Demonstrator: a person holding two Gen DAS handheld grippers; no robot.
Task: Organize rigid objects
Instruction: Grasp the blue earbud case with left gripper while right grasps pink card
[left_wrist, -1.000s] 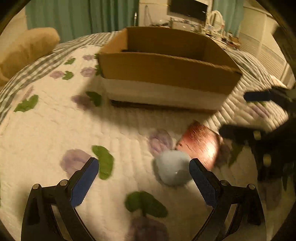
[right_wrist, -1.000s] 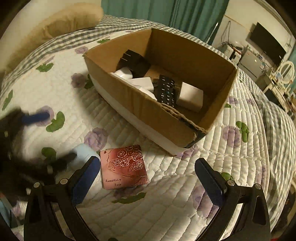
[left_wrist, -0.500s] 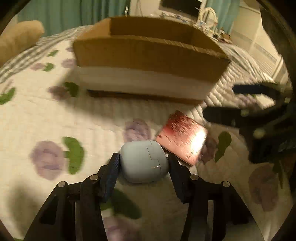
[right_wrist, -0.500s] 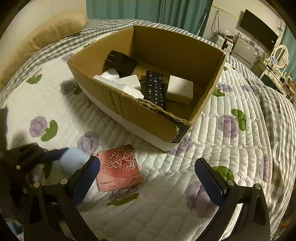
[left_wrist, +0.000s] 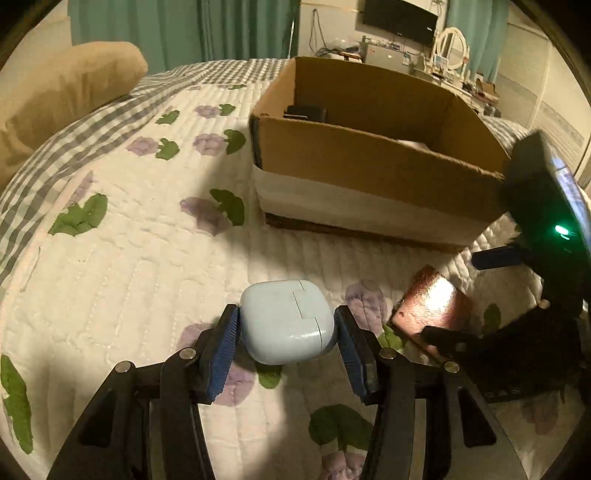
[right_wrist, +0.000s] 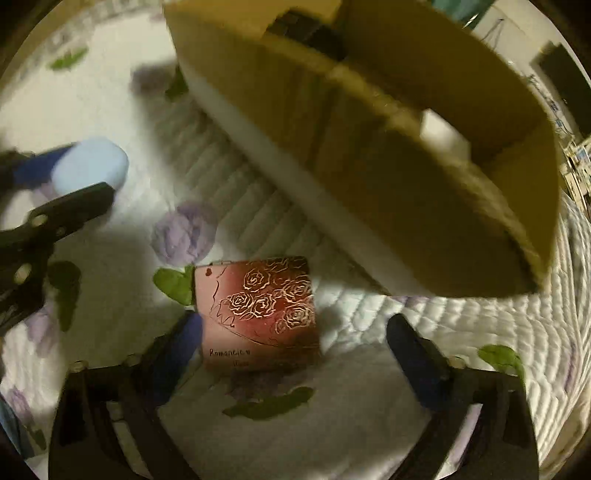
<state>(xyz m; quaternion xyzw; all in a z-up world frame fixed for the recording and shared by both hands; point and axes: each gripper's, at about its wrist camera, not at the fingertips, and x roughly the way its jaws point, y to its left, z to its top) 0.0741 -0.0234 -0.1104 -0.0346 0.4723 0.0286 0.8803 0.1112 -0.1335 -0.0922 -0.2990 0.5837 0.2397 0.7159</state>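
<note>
My left gripper (left_wrist: 286, 334) is shut on a pale blue earbud case (left_wrist: 286, 323) and holds it just above the quilt; the case also shows in the right wrist view (right_wrist: 90, 168). A pink box with gold roses (right_wrist: 258, 314) lies on the quilt in front of the cardboard box (right_wrist: 388, 147). My right gripper (right_wrist: 295, 339) is open and low over the pink box, its left finger beside the box's left edge. In the left wrist view the pink box (left_wrist: 432, 306) lies at right, under the right gripper, before the cardboard box (left_wrist: 369, 166).
The cardboard box holds several dark and white items. A tan pillow (left_wrist: 62, 92) lies at the far left of the bed. The flowered quilt (left_wrist: 122, 258) covers the bed. A dresser and TV stand beyond the bed.
My left gripper has closed on the blue case and lifted it. My right gripper has dropped down and forward, close over the pink rose box.
</note>
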